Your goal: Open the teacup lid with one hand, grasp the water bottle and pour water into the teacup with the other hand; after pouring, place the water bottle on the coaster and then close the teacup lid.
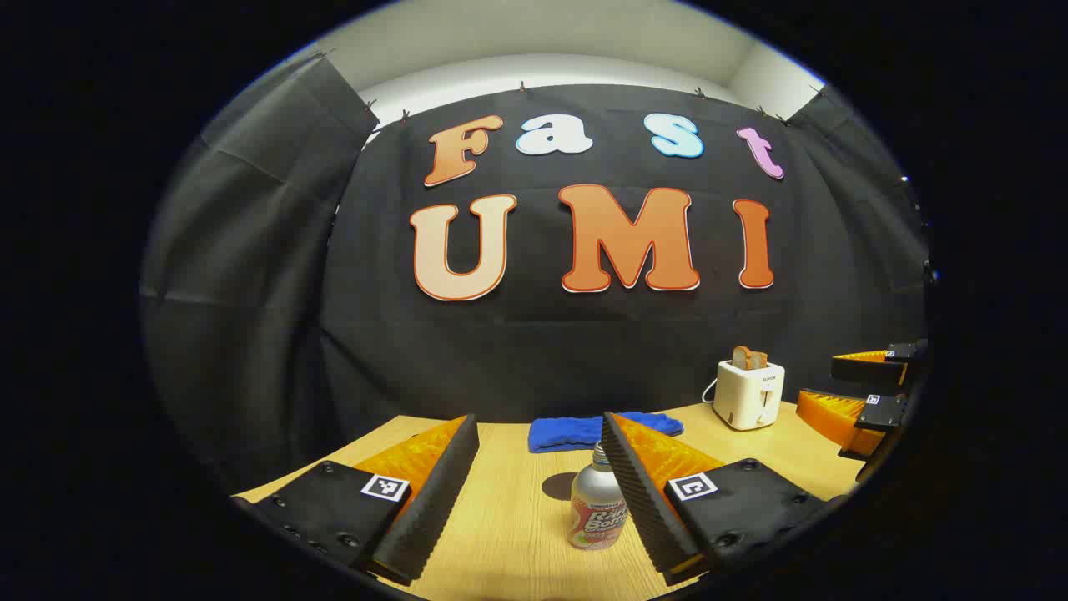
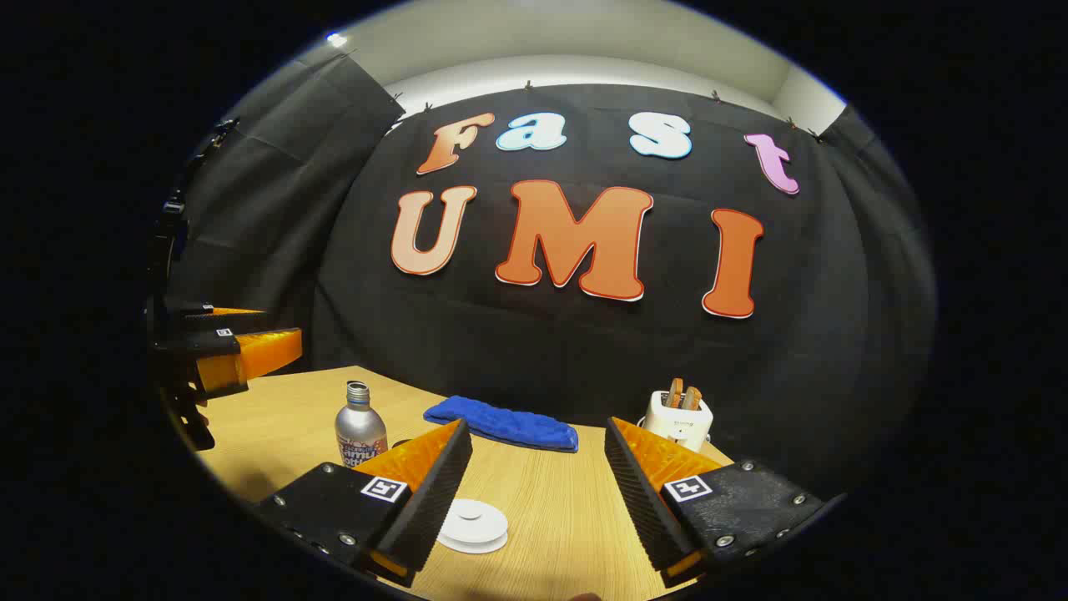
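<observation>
Through the left gripper view I see my left gripper (image 1: 541,467) spread wide above the pale wooden table (image 1: 509,534), holding nothing. The silver aluminium water bottle with a coloured label (image 1: 597,501) stands upright on the table between the two fingers, close beside the right-hand one, uncapped as far as I can tell. Behind it lies a folded blue cloth (image 1: 584,431), and further right a white toaster with bread slices in its slots (image 1: 749,392). At the right edge my right gripper (image 1: 859,392) hangs above the table, its orange fingers apart.

Through the right gripper view my right gripper (image 2: 538,467) is likewise open and empty. A round white teacup lid with a small knob (image 2: 472,524) sits on the table just beside its left-hand finger; I cannot make out the cup beneath it. The bottle (image 2: 360,430) stands off to the left, the cloth (image 2: 501,424) behind, the toaster (image 2: 677,414) to the right. My left gripper (image 2: 242,338) shows at the left edge, above the table.
</observation>
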The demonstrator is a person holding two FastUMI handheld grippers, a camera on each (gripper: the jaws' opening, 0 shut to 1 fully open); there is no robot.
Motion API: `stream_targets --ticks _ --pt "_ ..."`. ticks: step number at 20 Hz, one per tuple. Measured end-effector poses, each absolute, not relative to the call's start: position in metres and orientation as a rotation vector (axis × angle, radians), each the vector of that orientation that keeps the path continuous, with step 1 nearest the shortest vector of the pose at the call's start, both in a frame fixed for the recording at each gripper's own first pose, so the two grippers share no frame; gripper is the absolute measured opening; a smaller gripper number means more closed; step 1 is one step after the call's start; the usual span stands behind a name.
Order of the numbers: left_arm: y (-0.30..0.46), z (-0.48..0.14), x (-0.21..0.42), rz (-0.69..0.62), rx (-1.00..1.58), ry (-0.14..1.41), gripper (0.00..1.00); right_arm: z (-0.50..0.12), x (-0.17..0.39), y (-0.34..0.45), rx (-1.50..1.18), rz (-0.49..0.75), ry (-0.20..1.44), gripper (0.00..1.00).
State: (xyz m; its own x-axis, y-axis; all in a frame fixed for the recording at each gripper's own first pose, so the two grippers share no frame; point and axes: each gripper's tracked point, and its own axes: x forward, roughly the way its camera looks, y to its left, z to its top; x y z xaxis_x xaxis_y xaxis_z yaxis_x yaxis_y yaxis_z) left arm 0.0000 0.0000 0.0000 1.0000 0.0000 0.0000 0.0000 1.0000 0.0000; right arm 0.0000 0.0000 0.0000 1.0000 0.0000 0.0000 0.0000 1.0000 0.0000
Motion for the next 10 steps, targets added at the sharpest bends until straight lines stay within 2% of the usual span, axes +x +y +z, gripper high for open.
stream_targets --ticks 1,2,3,4,5,6,7,8,10 --pt "0.004 0.004 0.002 0.007 -0.008 -0.027 0.93 0.004 -0.001 -0.002 0.002 -0.007 -0.023 0.96" --pt "0.006 0.000 0.004 0.015 -0.015 -0.019 1.00 0.007 0.000 -0.002 -0.001 -0.010 -0.038 0.96" --pt "0.011 -0.005 0.005 0.030 -0.019 -0.016 0.94 0.006 0.003 -0.001 -0.014 -0.010 -0.040 0.96" --pt "0.014 -0.005 0.007 0.039 -0.017 -0.013 0.97 0.004 0.004 0.000 -0.028 -0.007 -0.040 0.96" --pt "0.015 -0.006 0.008 0.047 -0.015 -0.010 0.94 0.004 0.006 0.002 -0.038 0.000 -0.039 0.96" --pt "0.014 -0.005 0.010 0.049 -0.015 -0.009 0.97 0.003 0.007 0.005 -0.041 0.013 -0.038 0.96" --pt "0.011 -0.004 0.010 0.044 -0.008 -0.006 0.94 0.001 0.008 0.009 -0.028 0.027 -0.038 0.96" --pt "0.009 -0.003 0.011 0.040 -0.006 -0.005 1.00 -0.001 0.011 0.008 -0.021 0.028 -0.030 0.96" --pt "0.003 0.001 0.013 0.026 -0.009 -0.009 1.00 -0.003 0.014 0.008 -0.022 0.029 -0.026 0.96"
